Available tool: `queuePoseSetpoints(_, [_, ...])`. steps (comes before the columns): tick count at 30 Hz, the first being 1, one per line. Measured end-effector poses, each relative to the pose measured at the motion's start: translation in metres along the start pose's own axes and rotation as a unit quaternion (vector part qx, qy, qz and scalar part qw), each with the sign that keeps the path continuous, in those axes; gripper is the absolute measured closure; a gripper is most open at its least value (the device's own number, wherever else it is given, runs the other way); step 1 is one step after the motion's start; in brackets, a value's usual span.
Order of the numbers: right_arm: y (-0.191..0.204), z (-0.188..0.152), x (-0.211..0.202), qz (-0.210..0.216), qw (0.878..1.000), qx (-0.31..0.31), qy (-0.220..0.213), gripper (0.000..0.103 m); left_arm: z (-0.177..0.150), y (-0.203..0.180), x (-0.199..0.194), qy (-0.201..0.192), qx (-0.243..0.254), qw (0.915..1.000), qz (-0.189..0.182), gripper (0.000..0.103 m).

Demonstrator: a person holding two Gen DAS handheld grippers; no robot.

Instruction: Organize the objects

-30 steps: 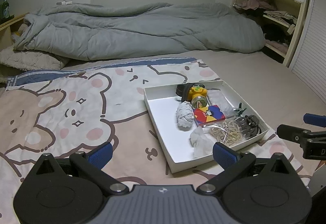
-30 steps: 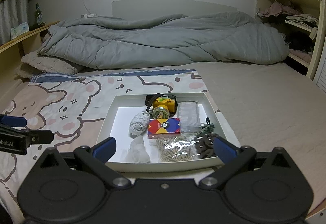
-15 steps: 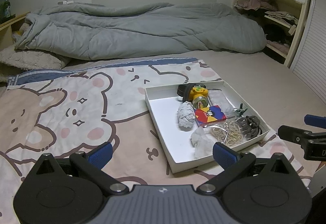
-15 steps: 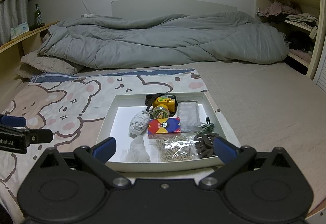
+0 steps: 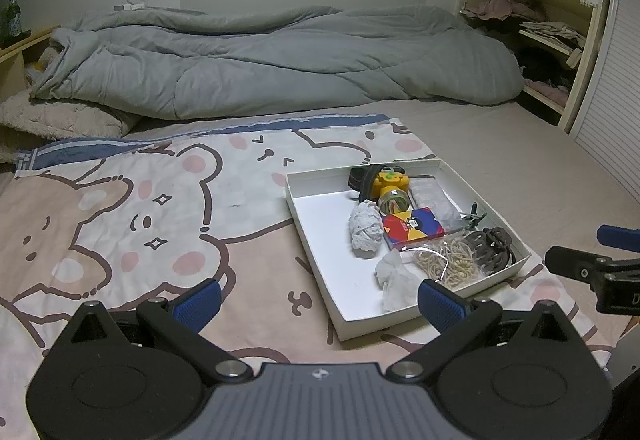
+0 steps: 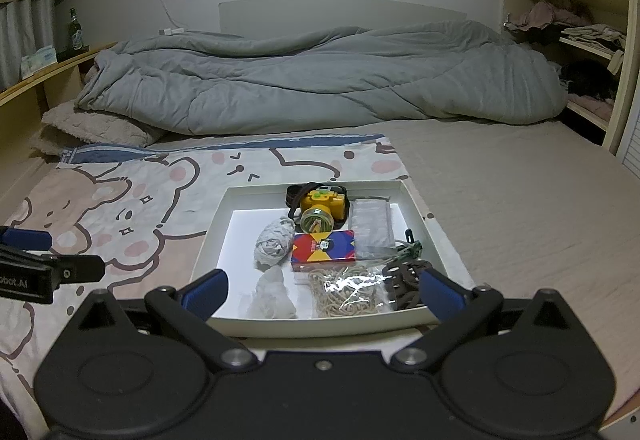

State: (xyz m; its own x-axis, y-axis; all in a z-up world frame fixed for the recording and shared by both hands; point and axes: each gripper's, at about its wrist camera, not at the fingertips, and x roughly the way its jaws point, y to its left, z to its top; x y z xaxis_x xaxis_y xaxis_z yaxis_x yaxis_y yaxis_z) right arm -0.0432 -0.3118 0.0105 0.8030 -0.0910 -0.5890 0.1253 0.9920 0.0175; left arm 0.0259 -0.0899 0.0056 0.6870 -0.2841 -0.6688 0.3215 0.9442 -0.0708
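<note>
White tray (image 6: 422, 218) sits on the bear-print blanket (image 5: 160, 208) on the bed; all else placed relative to it.

Inside tray, far end: yellow headlamp (image 6: 322, 202) w/ black strap, lens facing the near rim. Just right of it, a grey packet (image 6: 370, 226). In front of headlamp: red/blue/yellow patterned box (image 6: 323, 246), lying flat. Left of box: grey crumpled wad (image 6: 273, 242). Near rim: white crumpled tissue (image 6: 272, 298), then clear bag of rubber bands (image 6: 348, 292), then dark hair ties (image 6: 404, 280) at the near right corner. Small green clip (image 6: 410, 248) betw. packet and hair ties. Left part of tray floor is bare.

Right claw (image 6: 322, 292) hovers just before tray's near rim, jaws spread wide, nothing betw. them; blue pads (image 6: 204, 292) flank the tray's near edge. Left claw (image 5: 316, 300) is off the tray's left near corner, above the blanket, also spread wide and holding nothing.

Behind tray: rumpled grey duvet (image 6: 320, 76) across the bed. Far right of tray: shelves (image 6: 588, 40) w/ clothes.
</note>
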Motion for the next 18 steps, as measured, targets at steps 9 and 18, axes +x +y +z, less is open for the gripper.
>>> queuePoseSetpoints(9, [-0.0006,0.0007,0.0005,0.001,1.000,0.001,0.000,0.000,0.0005,-0.0001,-0.0002,-0.001,0.001,1.0000,-0.001,0.000])
queuePoseSetpoints(18, [-0.0002,0.0003,-0.0001,0.003,1.000,0.002,0.000,0.000,0.0000,-0.0014,0.0004,0.001,0.001,1.0000,-0.002,0.000])
